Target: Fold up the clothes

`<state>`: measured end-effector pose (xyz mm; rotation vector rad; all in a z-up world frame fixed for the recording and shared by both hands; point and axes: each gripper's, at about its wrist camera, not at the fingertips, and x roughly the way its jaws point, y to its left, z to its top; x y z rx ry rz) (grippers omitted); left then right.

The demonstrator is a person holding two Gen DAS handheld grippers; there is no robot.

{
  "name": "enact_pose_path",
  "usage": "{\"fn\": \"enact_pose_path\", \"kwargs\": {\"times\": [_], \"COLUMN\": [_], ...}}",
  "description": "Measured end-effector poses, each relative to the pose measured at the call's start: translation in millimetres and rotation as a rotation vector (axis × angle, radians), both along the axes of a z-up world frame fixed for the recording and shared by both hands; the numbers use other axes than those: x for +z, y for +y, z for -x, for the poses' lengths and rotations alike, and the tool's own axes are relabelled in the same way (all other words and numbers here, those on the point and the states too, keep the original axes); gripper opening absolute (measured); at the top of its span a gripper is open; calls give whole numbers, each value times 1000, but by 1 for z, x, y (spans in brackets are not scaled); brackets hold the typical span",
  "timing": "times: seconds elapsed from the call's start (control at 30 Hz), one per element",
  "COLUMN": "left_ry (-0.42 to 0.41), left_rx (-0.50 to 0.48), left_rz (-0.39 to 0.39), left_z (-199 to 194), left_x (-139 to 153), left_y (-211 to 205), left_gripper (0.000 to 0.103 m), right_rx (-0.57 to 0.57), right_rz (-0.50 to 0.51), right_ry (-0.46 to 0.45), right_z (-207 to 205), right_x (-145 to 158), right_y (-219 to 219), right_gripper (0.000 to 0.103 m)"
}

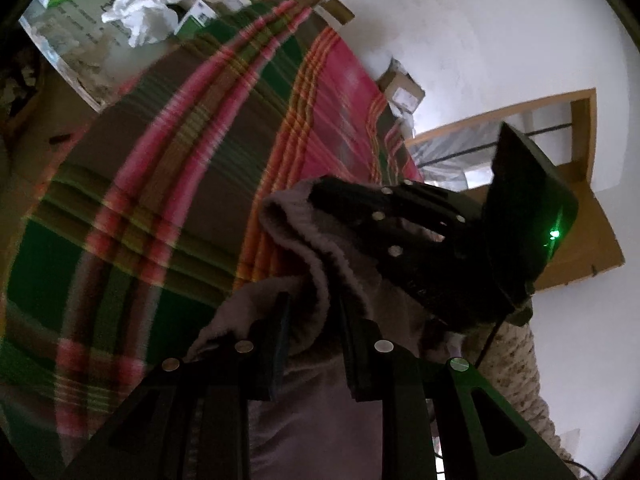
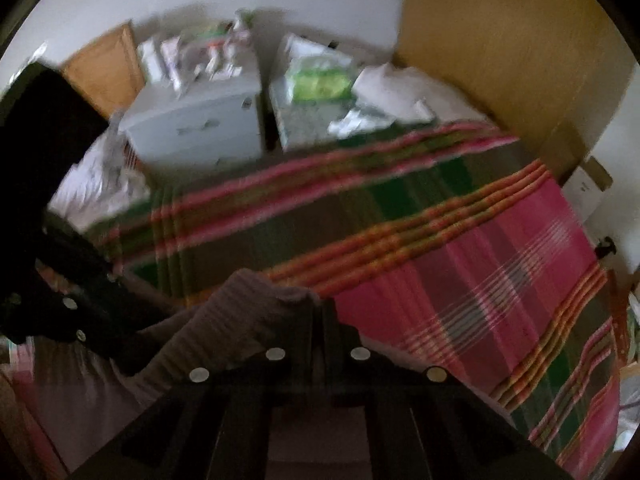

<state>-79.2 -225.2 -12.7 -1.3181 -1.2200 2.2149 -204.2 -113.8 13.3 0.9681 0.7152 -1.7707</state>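
A grey garment [image 1: 304,248] with a ribbed hem hangs bunched between both grippers above a bed. My left gripper [image 1: 316,304] is shut on a thick fold of it, and cloth fills the gap between the fingers. In the left wrist view my right gripper [image 1: 320,196] grips the ribbed edge just ahead. The right wrist view shows my right gripper [image 2: 323,308] shut on the grey garment [image 2: 240,316], fingers nearly together. The left gripper [image 2: 132,300] comes in from the left, touching the same cloth. Below lies a plaid blanket [image 2: 480,260] in pink, green and brown.
The plaid blanket [image 1: 180,160] covers the whole bed. Beyond its far edge stand a white drawer cabinet [image 2: 192,120] and a cluttered table [image 2: 316,128]. A wooden headboard [image 2: 500,40] rises at the right. Cardboard boxes [image 1: 404,92] sit by the wall, near a wooden door frame [image 1: 580,160].
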Motion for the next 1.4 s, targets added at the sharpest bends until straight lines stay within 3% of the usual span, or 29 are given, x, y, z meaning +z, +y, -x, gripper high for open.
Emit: {"fn": "enact_pose_path", "kwargs": {"times": [0.2, 0.5, 0.6, 0.73, 0.83, 0.97, 1.2, 1.4], "left_ry": [25, -5, 21, 24, 46, 65, 29, 42], "left_rx": [98, 187, 205, 169, 133, 77, -39, -122], "left_rz": [31, 6, -6, -5, 17, 37, 52, 20], "left_z": [-7, -19, -22, -26, -32, -37, -48, -52], "left_x": [12, 7, 12, 14, 19, 23, 14, 16], "left_y": [-27, -50, -47, -30, -19, 0, 36, 66], "left_gripper": [23, 23, 23, 23, 23, 23, 23, 23], "right_rx": [-147, -204, -221, -244, -282, -351, -479, -629], "right_rz": [131, 60, 33, -2, 19, 114, 267, 290], "right_ry": [67, 63, 60, 59, 38, 0, -2, 73], "right_z": [21, 28, 29, 30, 29, 27, -9, -67], "right_x": [26, 2, -7, -18, -4, 31, 92, 100], "right_y": [-15, -48, -56, -64, -55, -23, 90, 200], "right_gripper": [4, 4, 4, 6, 10, 26, 30, 32]}}
